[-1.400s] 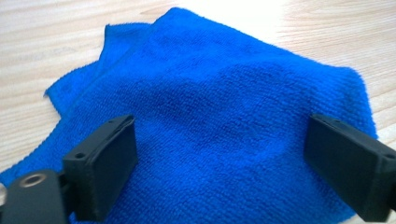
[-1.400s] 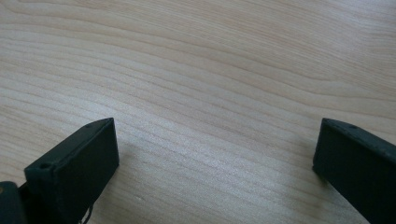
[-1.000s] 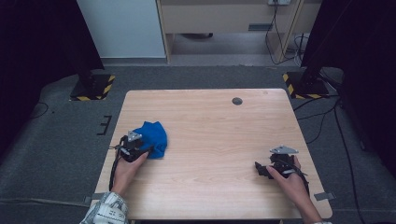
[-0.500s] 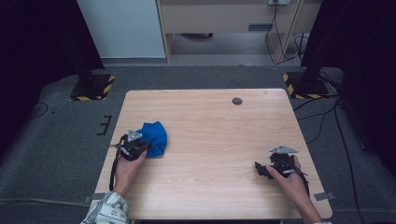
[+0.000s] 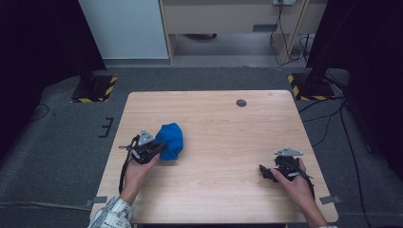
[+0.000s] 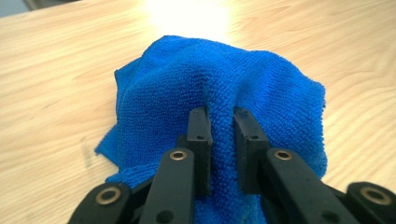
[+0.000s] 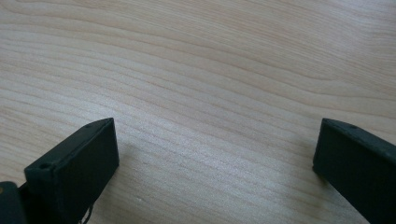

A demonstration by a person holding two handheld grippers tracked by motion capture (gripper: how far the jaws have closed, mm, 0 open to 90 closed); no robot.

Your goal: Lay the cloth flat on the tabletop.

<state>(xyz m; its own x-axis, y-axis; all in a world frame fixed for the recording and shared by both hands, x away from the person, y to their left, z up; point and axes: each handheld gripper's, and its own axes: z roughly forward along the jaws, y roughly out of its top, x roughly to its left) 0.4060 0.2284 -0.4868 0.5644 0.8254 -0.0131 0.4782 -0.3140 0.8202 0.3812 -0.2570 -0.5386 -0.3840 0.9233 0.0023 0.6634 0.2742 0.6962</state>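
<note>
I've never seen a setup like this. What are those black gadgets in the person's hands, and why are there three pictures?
A person sits at a wooden table with hand-held tongs in each hand. One camera looks down from above; the other two ride on the tongs and look along their black jaws. The left tongs have just closed and now pinch a fold of a crumpled blue cloth, seen from above at the table's left. The right tongs stand wide open over bare wood, holding nothing.
</note>
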